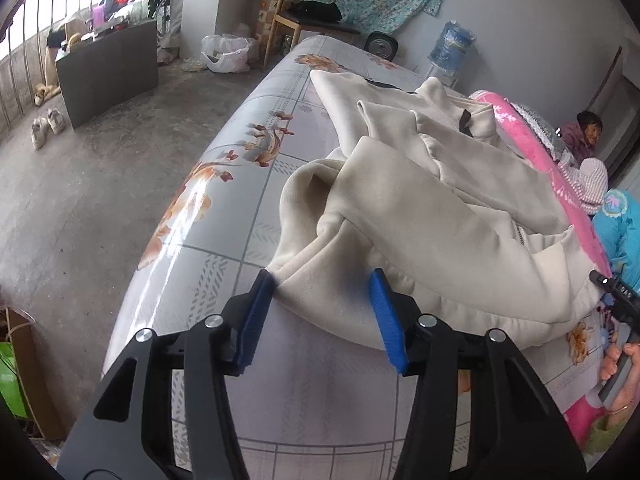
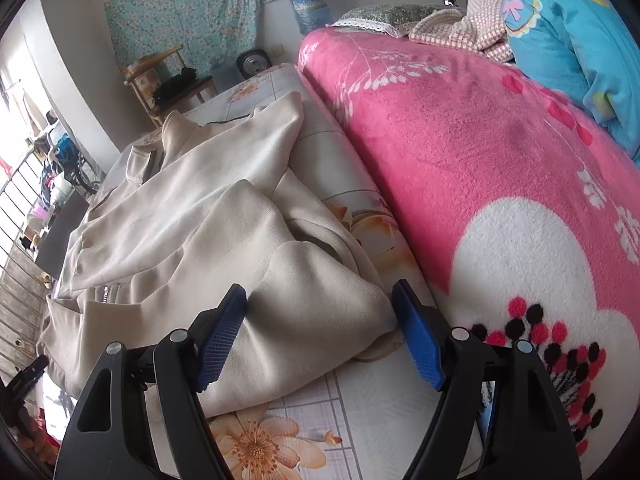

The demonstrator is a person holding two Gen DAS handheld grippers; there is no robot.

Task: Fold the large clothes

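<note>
A: Where's the garment?

B: The cream jacket lies crumpled on the floral mat, along the side next to the pink blanket. Its collar end is at the far end of the mat; its hem and a bunched sleeve are at the near end.

A: And the left gripper?

B: At the jacket's near edge, jaws part-way apart. A fold of the cream cloth sits between the blue pads; the left-hand one touches the fold and the cloth puckers there, while the other lies against the fabric. I can't tell whether they press on it.

A: The right gripper?

B: Also at the jacket's near end, on the side next to the pink blanket. Its jaws stand wide, with a rounded hump of cloth between them. The left pad dents the cloth; the right pad sits at the hump's edge. No firm pinch shows.

A: What's around the jacket?

B: Beyond its collar, past the mat's far end, stand a wooden chair, a small fan and a water jug. On the blanket, beyond the jacket, lies a blue quilt.
</note>
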